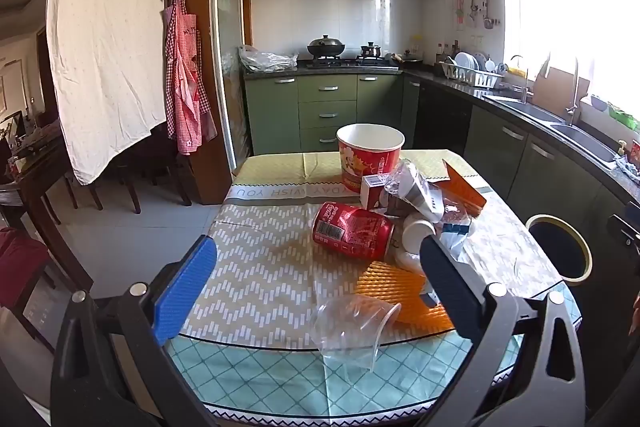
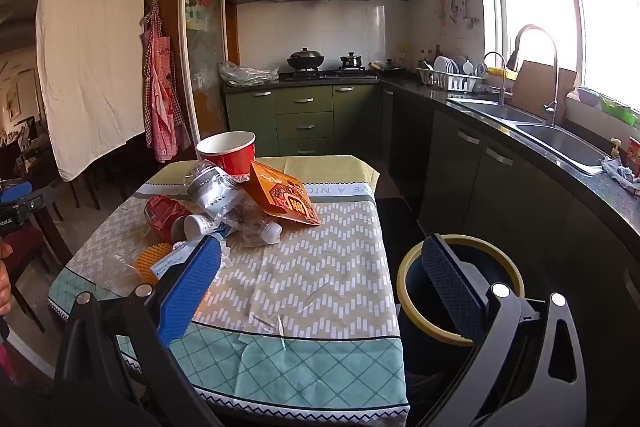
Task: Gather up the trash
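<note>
A heap of trash lies on the cloth-covered table point(image 1: 256, 267): a red soda can point(image 1: 352, 231) on its side, a red paper bucket point(image 1: 370, 151) standing behind it, a clear plastic cup point(image 1: 354, 327) tipped over near the front edge, an orange ribbed piece point(image 1: 396, 287), a small carton point(image 1: 374, 191), crumpled clear wrappers point(image 1: 412, 187) and an orange packet point(image 2: 282, 197). A dark bin with a yellow rim point(image 2: 460, 291) stands right of the table. My left gripper point(image 1: 316, 287) is open, the cup between its fingers. My right gripper point(image 2: 320, 283) is open and empty above the table's front right.
Green kitchen cabinets point(image 1: 328, 107) and a stove with pots point(image 1: 326, 47) stand behind. A counter with a sink point(image 2: 560, 139) and dish rack point(image 2: 448, 77) runs along the right. A white sheet point(image 1: 104, 27) and chairs point(image 1: 120, 179) are to the left.
</note>
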`<state>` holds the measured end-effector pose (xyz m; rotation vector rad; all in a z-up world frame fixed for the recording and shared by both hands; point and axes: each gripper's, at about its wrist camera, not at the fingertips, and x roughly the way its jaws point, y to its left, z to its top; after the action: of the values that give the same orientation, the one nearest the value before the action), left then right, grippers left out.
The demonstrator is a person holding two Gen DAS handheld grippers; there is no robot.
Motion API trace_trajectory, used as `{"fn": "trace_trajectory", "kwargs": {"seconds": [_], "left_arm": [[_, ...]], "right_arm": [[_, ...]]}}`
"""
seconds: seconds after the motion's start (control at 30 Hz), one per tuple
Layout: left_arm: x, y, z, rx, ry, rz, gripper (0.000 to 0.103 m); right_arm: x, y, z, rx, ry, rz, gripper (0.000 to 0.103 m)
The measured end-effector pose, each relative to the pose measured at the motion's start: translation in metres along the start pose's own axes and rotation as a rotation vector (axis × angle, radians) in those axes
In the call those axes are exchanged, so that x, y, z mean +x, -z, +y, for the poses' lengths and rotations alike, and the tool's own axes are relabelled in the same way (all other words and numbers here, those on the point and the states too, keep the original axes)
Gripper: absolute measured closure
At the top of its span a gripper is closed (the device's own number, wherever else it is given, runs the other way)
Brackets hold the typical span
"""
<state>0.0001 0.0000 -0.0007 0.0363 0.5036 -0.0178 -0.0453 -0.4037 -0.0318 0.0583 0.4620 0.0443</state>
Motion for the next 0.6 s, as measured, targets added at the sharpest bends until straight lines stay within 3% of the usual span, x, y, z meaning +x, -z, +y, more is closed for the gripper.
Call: {"fn": "trace_trajectory", "kwargs": {"seconds": [0.6], "left_arm": [[0.0049, 0.0001, -0.0047, 0.012, 0.006, 0.016, 0.006]], "right_arm": [[0.0003, -0.0003, -0.0006, 0.002, -0.002, 0.005, 0.004]]}}
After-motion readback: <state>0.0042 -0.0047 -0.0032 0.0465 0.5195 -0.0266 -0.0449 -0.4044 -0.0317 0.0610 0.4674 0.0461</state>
